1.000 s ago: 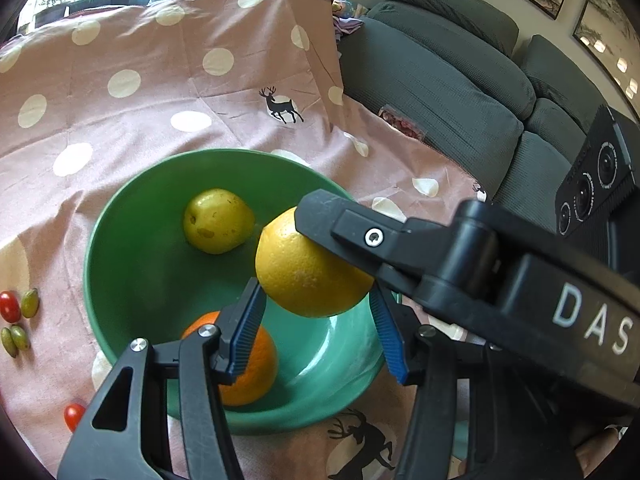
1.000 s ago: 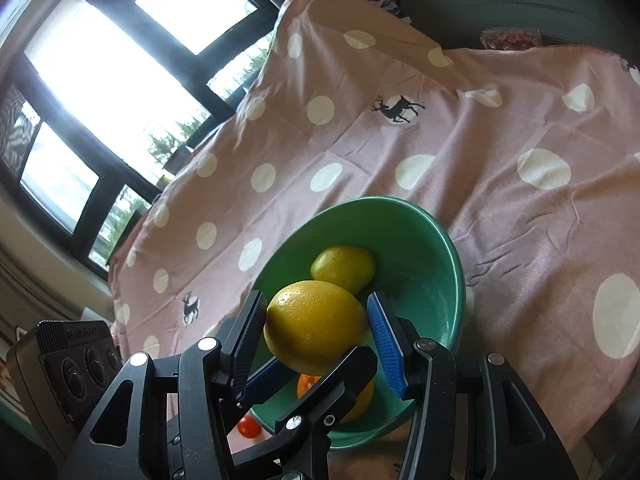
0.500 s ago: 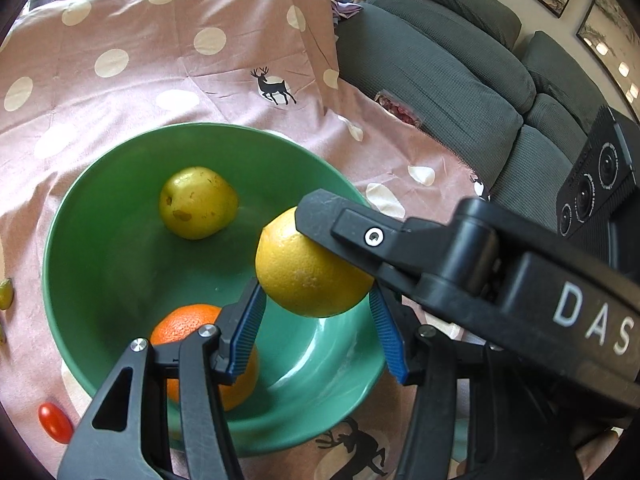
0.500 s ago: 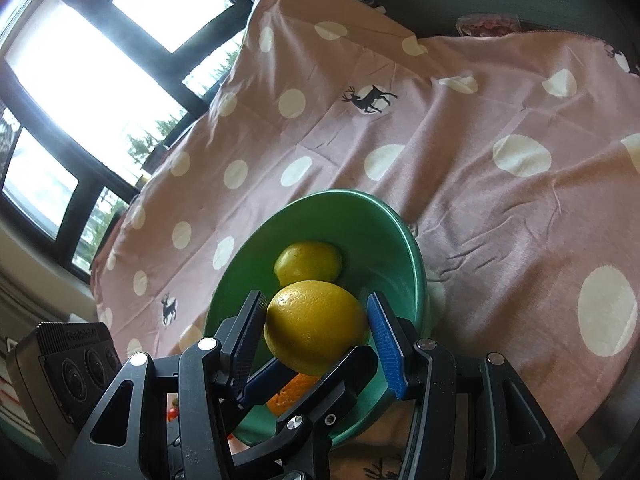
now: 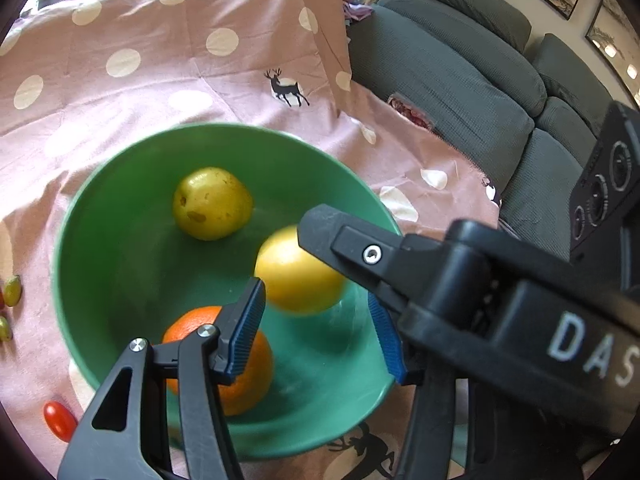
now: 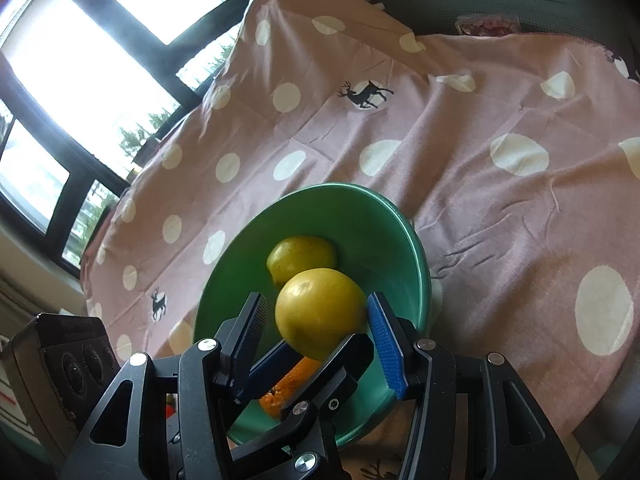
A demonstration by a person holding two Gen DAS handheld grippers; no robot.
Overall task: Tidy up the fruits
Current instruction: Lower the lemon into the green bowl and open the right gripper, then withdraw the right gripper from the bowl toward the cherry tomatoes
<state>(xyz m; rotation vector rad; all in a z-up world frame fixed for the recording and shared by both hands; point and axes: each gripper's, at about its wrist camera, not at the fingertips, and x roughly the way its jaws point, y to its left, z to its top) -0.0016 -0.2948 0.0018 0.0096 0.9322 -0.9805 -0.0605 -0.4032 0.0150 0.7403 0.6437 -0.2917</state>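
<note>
A green bowl [image 5: 120, 160] [image 6: 416, 248] stands on the pink dotted cloth. In it lie a yellow-green fruit [image 5: 212, 208] [image 6: 302, 258] and an orange [image 5: 224, 360] [image 6: 288, 384]. A round yellow fruit [image 5: 298, 270] [image 6: 320, 312] hangs over the bowl, blurred in the left wrist view. My left gripper [image 5: 316, 312] is open, and the fruit sits just beyond its blue pads. My right gripper [image 6: 316, 320] crosses it from the right and is open too. A gap shows between the right gripper's left finger [image 6: 250, 332] and the fruit.
Small red tomatoes [image 5: 59, 420] and green ones [image 5: 12, 290] lie on the cloth left of the bowl. A grey sofa [image 5: 460, 80] stands behind the table's far right edge. Windows [image 6: 80, 60] fill the left of the right wrist view.
The yellow fruit sat tight between both pairs of pads; now it looks smaller, blurred and farther forward, free of the pads. Both views have shifted slightly over the bowl.
</note>
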